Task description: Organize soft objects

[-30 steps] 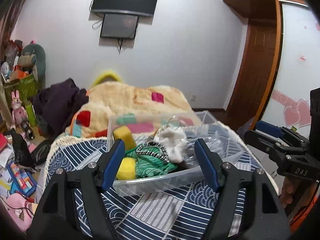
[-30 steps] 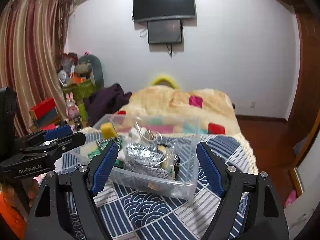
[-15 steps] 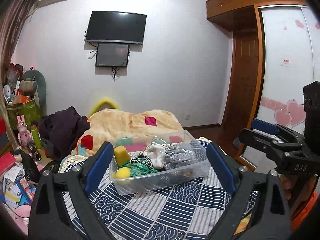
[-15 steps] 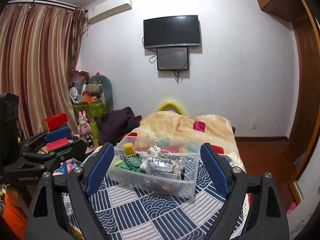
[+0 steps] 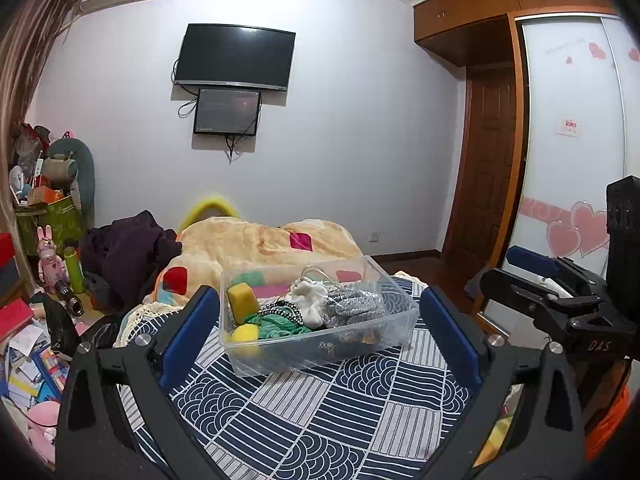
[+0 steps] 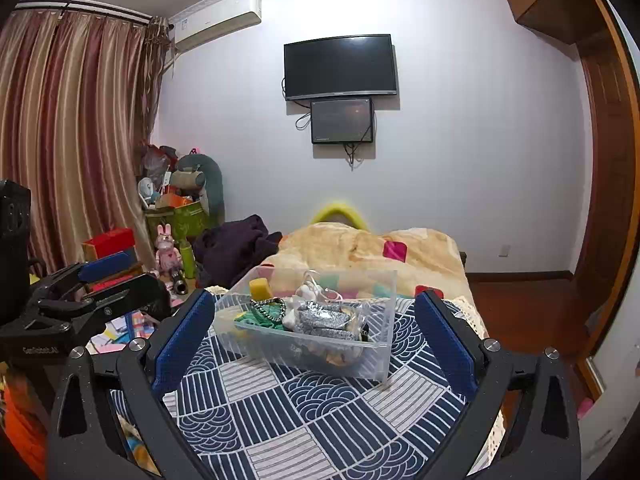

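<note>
Left wrist view
Left gripper [image 5: 319, 334]: released, its blue-padded black jaws spread wide with nothing between them, held back from the bin.
Bin: a clear, ribbed plastic storage bin [image 5: 394, 312] sits on the navy-and-white patterned cloth [image 5: 320, 412] at the foot of the bed.
Soft contents: a yellow sponge block [image 5: 242, 299] stands upright at the left end; a round yellow pom-like ball [image 5: 245, 335] lies below it, beside crumpled green fabric [image 5: 280, 325]; a white fluffy piece [image 5: 310, 300] and a grey speckled knit item [image 5: 352, 307] sit toward the right.
Hard to make out: a black-and-white beaded or braided loop [image 5: 280, 311] – material unclear; dark bits at the bin's near-right floor blur through the plastic.
Cut off: the right gripper [image 5: 532, 276] enters from the right edge, only partly shown.

Right wrist view
Right gripper [image 6: 314, 340]: released too, jaws wide and empty, short of the bin.
Bin: same clear bin [image 6: 386, 320], seen from its right corner – the grey knit nearest, the sponge block [image 6: 261, 289] at the far left.
Behind: a plush beige blanket with coloured squares [image 6: 360, 248].
Cut off: the left gripper [image 6: 100, 280] at the left edge.
</note>
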